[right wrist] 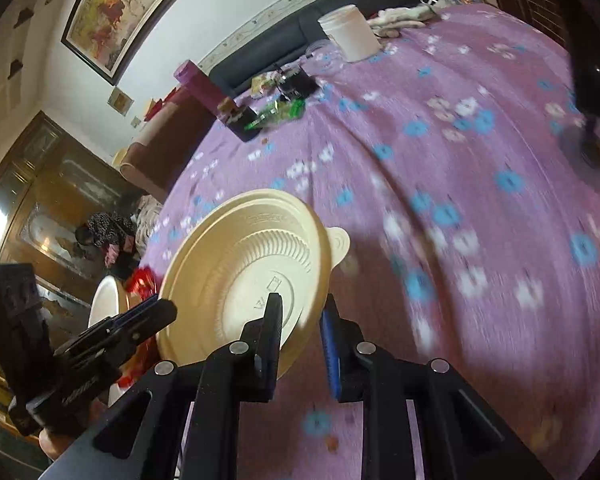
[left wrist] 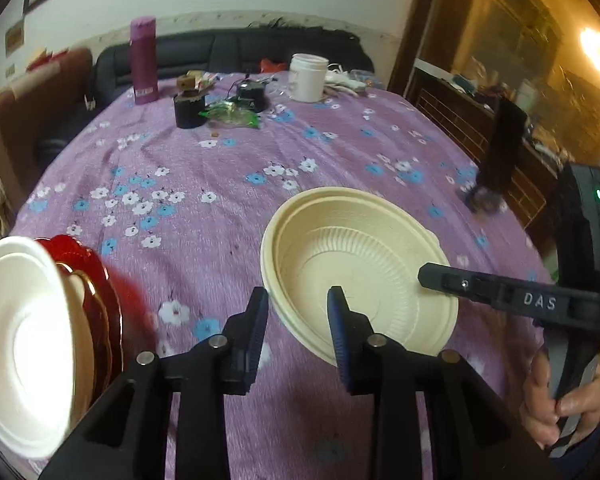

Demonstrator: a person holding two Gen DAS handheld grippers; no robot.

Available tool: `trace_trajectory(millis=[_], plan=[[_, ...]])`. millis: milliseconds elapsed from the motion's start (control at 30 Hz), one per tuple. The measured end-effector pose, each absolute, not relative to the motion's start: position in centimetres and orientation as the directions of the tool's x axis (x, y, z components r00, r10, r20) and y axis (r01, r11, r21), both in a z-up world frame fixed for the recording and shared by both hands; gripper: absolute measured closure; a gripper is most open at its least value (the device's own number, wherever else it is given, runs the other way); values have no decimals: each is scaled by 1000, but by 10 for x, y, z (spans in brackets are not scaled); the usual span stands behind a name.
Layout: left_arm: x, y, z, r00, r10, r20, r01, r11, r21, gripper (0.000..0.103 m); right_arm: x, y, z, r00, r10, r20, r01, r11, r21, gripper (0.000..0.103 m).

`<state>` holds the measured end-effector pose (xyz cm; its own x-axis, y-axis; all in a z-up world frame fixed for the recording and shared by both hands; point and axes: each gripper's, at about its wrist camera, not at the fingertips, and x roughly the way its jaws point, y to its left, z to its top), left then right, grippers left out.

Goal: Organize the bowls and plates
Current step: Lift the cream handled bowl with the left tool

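One cream ribbed plastic bowl (right wrist: 244,280), lower centre, hangs tilted in my right gripper (right wrist: 300,320), clamped on its rim. I should keep it level. My left gripper (left wrist: 298,312) is slightly parted, empty.

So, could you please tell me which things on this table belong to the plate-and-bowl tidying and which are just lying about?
Part of the job:
- cream bowl, its rim between the right gripper fingers
- white plate
- red plates under it

Just lying about:
- purple flask
- white tub
- black pot
- green wrapper
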<state>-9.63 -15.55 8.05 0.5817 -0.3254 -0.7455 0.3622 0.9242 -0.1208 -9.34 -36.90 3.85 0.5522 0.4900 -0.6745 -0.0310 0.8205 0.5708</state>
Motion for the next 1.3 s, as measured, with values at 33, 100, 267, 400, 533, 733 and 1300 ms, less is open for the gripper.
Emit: trace_trajectory(millis=[33,100,267,400,533,733,1300], plan=[[-101,-157,79,593,-323,-738,368,923,-109,75,-97,-369,37,550,485,-679,-31,825,565,81],[-107,-161,73,608,-309,-731,376,923,-78,75,-103,-366,34,555,460,-693,-23,841,540,81],[-103,-160,53,592,-312,-744,374,923,-89,75,-105,-360,31,574,383,-724,-22,891,454,81],[-94,-156,41,587,-331,-739,373,920,-116,75,-107,-357,25,578,356,-734,-24,907,420,79],[-90,-156,36,588,-342,-733,386,915,-118,75,-111,-353,23,594,335,-731,-34,919,394,76],[-80,-155,31,594,-340,-729,383,916,-116,72,-115,-356,29,649,279,-708,-10,934,358,55],[-85,-163,22,611,-320,-724,399,915,-68,76,-117,-348,20,687,309,-658,-70,929,363,82]])
